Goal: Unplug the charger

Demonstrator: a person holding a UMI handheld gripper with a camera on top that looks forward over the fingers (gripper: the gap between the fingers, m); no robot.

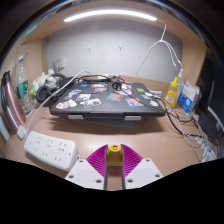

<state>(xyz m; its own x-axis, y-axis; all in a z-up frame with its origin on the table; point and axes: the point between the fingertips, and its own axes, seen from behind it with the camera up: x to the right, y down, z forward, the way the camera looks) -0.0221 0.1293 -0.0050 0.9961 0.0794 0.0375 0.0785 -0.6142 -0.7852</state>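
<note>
Spread apart, the jaws of the gripper hover low over the wooden desk, their magenta pads angled inward like a funnel with nothing pressed between them. Right in the gap, between the two fingers, sits a small yellow block, with space showing on either side of it; whether it belongs to the tool or rests on the desk I cannot tell. Just beside the left finger lies a white power strip, running slantwise along the desk's near edge, its sockets facing up; I cannot make out a charger plugged into it from here. Beyond the fingers there is a stretch of bare wood, and then a sticker-covered laptop, lid down, raised on a dark stand, its front edge parallel to the desk's. Black cables loop over the laptop's back. A white cable hangs down the wall behind and drops toward the right side, where a yellow bottle and a white bottle stand close together amid tangled wires. Clutter crowds the far left edge.
</note>
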